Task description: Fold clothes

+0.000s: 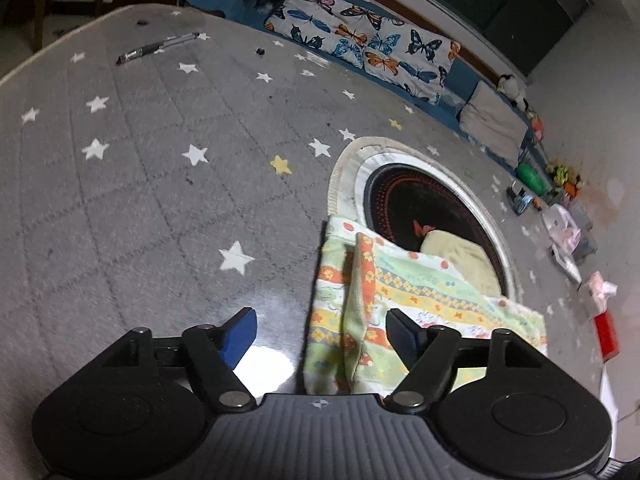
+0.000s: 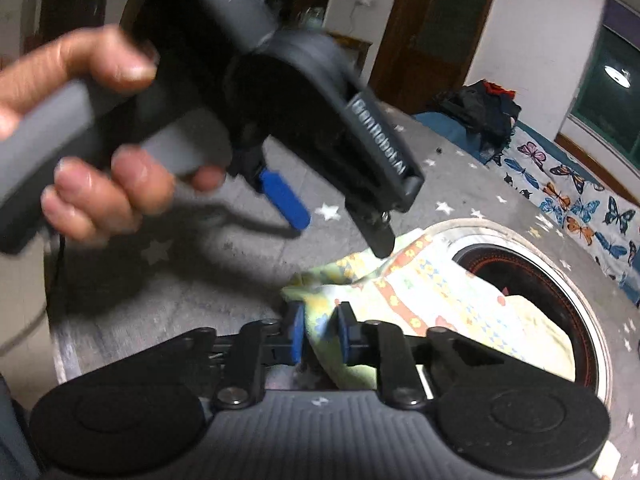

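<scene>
Right tongs [image 2: 320, 340] pinch a corner of the flowery cloth [image 2: 432, 300]. Left tongs [image 1: 320, 336] gape wide, holding nothing. Cloth lies on the starry desk [image 1: 140, 184], at five o'clock.

Your room is dim, lit from above; glare [image 1: 264, 364] shines on the table [image 1: 120, 200]. Your hand [image 2: 80, 128] is blurred, casting a shadow [image 2: 168, 264]. Fisheye bends every edge.

The cloth [image 1: 404, 280] lies on the table [image 1: 140, 184], partly over the round insert [image 1: 420, 196]. A pen [image 1: 158, 47] lies far behind, to the left.
</scene>
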`<state>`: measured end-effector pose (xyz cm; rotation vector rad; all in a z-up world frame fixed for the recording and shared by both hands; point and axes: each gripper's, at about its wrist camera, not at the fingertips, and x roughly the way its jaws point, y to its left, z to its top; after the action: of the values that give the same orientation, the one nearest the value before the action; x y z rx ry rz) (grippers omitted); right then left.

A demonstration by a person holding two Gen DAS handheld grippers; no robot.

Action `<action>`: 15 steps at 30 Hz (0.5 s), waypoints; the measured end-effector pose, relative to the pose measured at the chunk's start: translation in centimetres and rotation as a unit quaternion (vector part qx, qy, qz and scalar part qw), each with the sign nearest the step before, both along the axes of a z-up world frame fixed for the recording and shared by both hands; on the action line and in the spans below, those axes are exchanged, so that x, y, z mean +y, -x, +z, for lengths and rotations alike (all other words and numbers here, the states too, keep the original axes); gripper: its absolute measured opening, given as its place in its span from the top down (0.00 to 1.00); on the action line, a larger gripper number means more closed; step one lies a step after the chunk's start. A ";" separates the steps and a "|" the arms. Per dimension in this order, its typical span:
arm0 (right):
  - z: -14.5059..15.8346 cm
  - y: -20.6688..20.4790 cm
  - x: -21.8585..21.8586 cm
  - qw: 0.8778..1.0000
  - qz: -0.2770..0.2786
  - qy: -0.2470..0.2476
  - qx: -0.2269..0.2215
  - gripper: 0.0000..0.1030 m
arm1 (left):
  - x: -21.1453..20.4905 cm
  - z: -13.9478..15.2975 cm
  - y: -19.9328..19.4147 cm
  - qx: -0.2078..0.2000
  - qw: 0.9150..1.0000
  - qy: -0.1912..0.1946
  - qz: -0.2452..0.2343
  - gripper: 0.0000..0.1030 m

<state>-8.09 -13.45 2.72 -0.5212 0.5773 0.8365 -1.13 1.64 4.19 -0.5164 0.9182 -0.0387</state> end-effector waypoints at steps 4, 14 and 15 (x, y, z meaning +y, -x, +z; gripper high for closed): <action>1.7 -0.2 -1.4 0.999 -0.017 -0.039 0.006 0.89 | -0.2 0.0 -0.1 -0.002 0.999 0.038 0.010 0.16; 3.4 -0.1 -3.5 0.997 -0.028 -0.073 0.011 0.91 | -2.7 -1.3 -2.0 0.028 0.996 0.084 -0.009 0.49; 3.4 0.0 -3.6 0.997 -0.027 -0.074 0.011 0.91 | -2.9 -1.5 -2.2 0.031 0.996 0.085 -0.013 0.56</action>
<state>-8.09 -17.02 6.12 -0.3612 0.5428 0.8277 1.08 -1.26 2.68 -0.6672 0.9880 -0.1253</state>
